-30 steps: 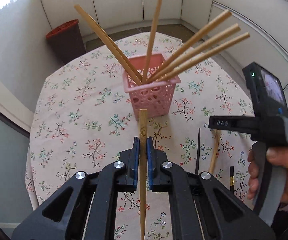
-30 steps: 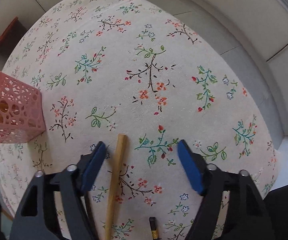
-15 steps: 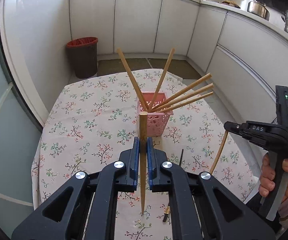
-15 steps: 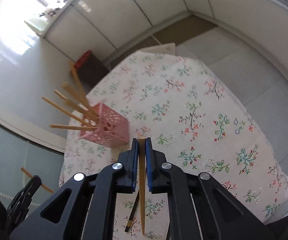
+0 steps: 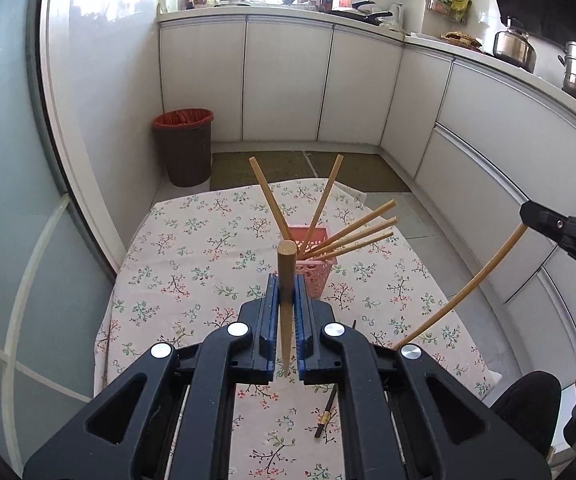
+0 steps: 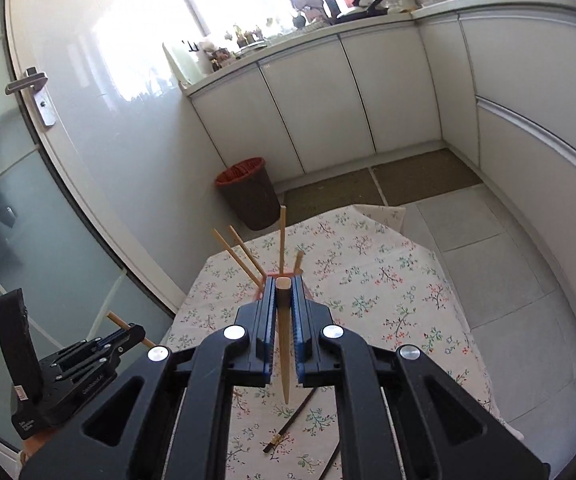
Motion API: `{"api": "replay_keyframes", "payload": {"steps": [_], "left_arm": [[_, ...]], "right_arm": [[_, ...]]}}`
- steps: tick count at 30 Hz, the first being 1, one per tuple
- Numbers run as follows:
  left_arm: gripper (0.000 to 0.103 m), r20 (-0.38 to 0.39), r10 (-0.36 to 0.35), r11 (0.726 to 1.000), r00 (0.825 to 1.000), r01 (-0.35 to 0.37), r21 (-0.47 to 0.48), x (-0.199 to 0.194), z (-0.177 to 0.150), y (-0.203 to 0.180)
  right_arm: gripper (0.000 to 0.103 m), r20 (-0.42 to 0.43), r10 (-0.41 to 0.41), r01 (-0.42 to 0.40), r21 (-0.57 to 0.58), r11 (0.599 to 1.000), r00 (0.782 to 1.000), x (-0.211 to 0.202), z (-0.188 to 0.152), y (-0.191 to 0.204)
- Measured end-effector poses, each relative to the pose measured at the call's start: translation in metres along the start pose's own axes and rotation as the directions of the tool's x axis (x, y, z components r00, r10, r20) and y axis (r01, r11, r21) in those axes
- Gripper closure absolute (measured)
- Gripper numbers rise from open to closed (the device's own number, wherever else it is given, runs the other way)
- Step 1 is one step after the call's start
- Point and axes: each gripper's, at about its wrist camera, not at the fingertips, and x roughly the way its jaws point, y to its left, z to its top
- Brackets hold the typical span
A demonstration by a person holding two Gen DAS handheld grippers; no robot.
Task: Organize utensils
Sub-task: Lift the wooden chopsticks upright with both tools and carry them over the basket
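Left tool (image 5: 286,300) is closed tight on a bamboo chopstick (image 5: 286,280), gripped near its thick end so the blunt top stands above the pads and the thin tip hangs down toward the desk (image 5: 192,264). Right tool (image 6: 284,300) clamps a second chopstick (image 6: 284,340) the same way, point down. That orientation looks chosen so each stick can drop tip-first into the pink basket (image 5: 316,268), which sits ahead of and below both tools, near the middle of the floral cloth. Five chopsticks (image 5: 352,232) lean there against its rim, fanned outward. Both tools hang high above the desk, well apart from the basket. Below and nearer than the tools, a dark chopstick (image 5: 330,404) with a gold band lies flat on the cloth, not yet collected.
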Motion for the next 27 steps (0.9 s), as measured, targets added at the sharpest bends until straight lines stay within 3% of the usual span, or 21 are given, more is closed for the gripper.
{"api": "replay_keyframes", "payload": {"steps": [5, 8, 15, 27], "left_arm": [[0.097, 0.062, 0.014, 1.0, 0.998, -0.015, 0.009, -0.021, 0.029, -0.002], [0.097, 0.103, 0.012, 1.0, 0.995, -0.013, 0.012, -0.028, 0.049, -0.004], [0.097, 0.171, -0.006, 1.0, 0.985, 0.008, -0.013, -0.017, 0.093, -0.012], [0.096, 0.115, -0.012, 1.0, 0.993, 0.013, -0.005, 0.066, 0.111, -0.021]], "right_arm": [[0.095, 0.074, 0.063, -0.063, 0.006, 0.998, 0.995, -0.025, 0.047, 0.018], [0.095, 0.148, 0.063, -0.061, -0.013, 0.998, 0.987, -0.034, 0.075, 0.029], [0.095, 0.226, 0.041, -0.03, -0.054, 0.998, 0.973, -0.008, 0.118, 0.043], [0.095, 0.178, 0.02, -0.002, -0.1, 0.995, 0.984, 0.074, 0.126, 0.036]]}}
